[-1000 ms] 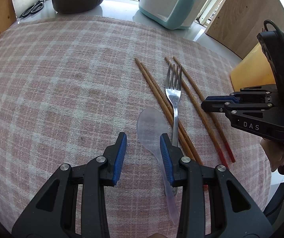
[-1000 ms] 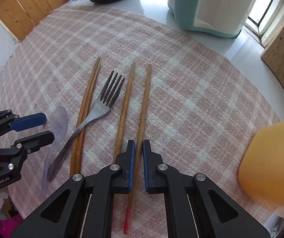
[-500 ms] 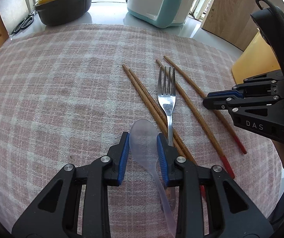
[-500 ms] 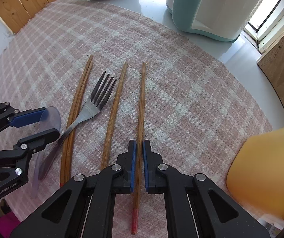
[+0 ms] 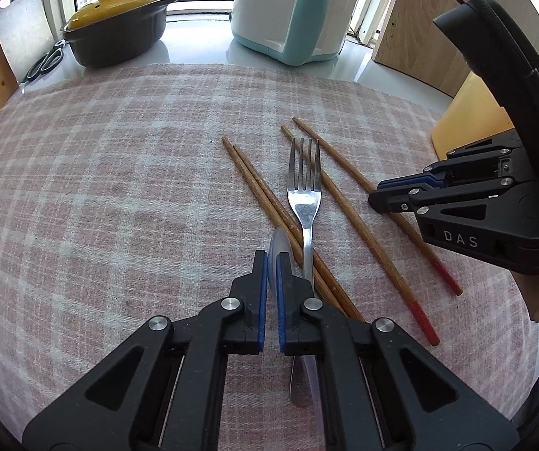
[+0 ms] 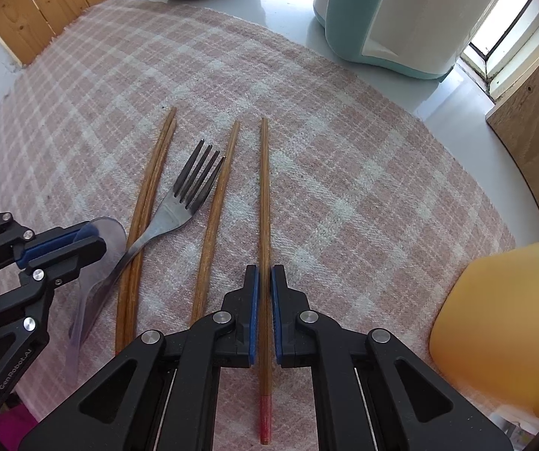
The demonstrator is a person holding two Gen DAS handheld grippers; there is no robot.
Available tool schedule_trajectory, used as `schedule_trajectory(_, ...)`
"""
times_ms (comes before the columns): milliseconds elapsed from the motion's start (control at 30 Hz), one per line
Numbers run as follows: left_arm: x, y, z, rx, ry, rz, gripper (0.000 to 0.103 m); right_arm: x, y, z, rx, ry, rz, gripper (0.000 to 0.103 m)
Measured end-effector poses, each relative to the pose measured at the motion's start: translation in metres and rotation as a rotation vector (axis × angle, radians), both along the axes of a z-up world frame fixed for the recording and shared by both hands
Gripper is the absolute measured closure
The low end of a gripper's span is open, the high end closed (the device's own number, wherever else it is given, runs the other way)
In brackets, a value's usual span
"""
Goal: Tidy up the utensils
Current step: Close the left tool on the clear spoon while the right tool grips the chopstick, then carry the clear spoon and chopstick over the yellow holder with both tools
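Left claw [image 5: 271,263] around clear spoon [image 6: 109,233]

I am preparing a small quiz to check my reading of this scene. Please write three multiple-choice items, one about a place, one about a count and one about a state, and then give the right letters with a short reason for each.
1. Where does the fork lie?
A. Between the chopstick pair at the left and the other two chopsticks
B. Inside the dark pot
C. On the yellow board

2. How many chopsticks lie on the checked cloth?
A. Two
B. Four
C. Six

3. What is the left gripper doing?
A. It stands wide open over bare cloth
B. It is shut on the clear plastic spoon
C. It is shut on the fork

Answers:
1 A: the right wrist view shows the tines between the two groups.
2 B: two touching chopsticks and two separate ones.
3 B: the spoon's bowl stands between its closed pads.
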State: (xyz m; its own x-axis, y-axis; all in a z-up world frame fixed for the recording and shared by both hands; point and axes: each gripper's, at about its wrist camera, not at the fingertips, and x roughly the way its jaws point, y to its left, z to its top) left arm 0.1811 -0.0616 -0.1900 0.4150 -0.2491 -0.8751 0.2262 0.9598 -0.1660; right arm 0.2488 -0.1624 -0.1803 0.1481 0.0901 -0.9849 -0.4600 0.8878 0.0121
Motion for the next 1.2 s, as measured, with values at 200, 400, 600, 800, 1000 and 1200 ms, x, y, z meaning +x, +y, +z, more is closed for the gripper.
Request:
schedule_trajectory(200,0.002,0.009,0.000,-0.035,0.012,0.025,0.102,0.002,0.003,-0.002,0.010,-0.009,-0.006,0.098)
schedule_trajectory(400,-0.006,0.023,0.018,-0.082,-0.017,0.063,0.102,-0.022,-0.015,0.014,0.080,-0.034,-0.051,0.098)
schedule_trajectory(600,-0.015,0.028,0.044,-0.124,-0.062,0.077,0.102,-0.043,-0.035,0.040,0.153,-0.086,-0.081,0.098)
schedule_trajectory(800,-0.021,0.022,0.078,-0.159,-0.122,0.067,0.102,-0.057,-0.050,0.073,0.214,-0.160,-0.102,0.098)
schedule_trajectory(1000,-0.025,0.011,0.108,-0.195,-0.176,0.046,0.102,-0.073,-0.071,0.108,0.266,-0.232,-0.133,0.098)
schedule_trajectory(1200,-0.021,-0.014,0.131,-0.231,-0.224,0.011,0.102,-0.084,-0.096,0.138,0.277,-0.307,-0.162,0.098)
